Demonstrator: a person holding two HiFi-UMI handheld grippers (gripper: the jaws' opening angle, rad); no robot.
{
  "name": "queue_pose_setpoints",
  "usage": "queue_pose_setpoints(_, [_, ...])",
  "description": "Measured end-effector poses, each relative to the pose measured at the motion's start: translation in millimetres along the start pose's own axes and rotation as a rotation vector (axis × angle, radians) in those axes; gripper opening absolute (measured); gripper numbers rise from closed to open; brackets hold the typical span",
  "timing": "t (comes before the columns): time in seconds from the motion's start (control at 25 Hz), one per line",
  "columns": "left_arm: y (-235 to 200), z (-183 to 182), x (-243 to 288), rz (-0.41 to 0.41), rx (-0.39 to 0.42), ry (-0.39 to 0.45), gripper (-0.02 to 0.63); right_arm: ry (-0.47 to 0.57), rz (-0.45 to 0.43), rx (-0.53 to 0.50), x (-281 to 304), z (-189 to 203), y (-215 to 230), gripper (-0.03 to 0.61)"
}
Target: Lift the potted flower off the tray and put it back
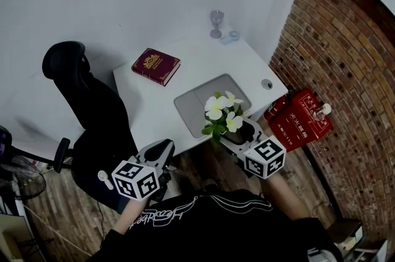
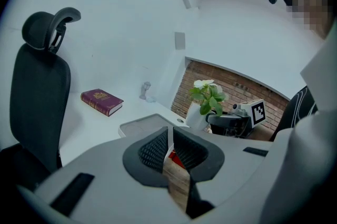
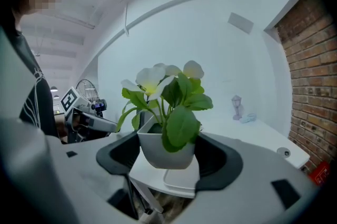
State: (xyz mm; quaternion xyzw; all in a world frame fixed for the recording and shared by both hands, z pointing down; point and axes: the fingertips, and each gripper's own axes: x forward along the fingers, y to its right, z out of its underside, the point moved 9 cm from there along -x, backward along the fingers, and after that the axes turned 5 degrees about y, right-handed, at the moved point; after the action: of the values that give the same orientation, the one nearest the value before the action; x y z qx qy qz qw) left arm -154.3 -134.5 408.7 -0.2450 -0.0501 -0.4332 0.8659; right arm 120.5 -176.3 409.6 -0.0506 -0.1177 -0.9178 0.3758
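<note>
A potted flower (image 3: 167, 146), white blooms and green leaves in a small white pot, hangs between the jaws of my right gripper (image 3: 167, 158), which is shut on the pot. In the head view the flower (image 1: 222, 114) and right gripper (image 1: 239, 135) are at the white table's front edge, just in front of the grey tray (image 1: 196, 105), whose inside is bare. My left gripper (image 1: 162, 151) hangs below the table's front left, shut with nothing in it (image 2: 169, 146). From the left gripper view the flower (image 2: 208, 95) shows to the right of the tray (image 2: 141, 124).
A dark red book (image 1: 155, 66) lies at the table's back left and a glass goblet (image 1: 216, 23) stands at the back. A black office chair (image 1: 86, 110) is left of the table. Red boxes (image 1: 301, 120) sit against the brick wall (image 1: 345, 63) on the right.
</note>
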Motion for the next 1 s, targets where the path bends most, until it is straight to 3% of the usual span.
queue_pose_setpoints(0.48, [-25, -20, 29, -0.070, -0.023, 0.051, 0.052, -0.074, 0.000, -0.010, 61, 3, 66, 0.330])
queue_pose_setpoints(1.0, [-59, -21, 53, -0.191, -0.070, 0.109, 0.052, -0.241, -0.029, -0.045, 147, 58, 134, 0.330])
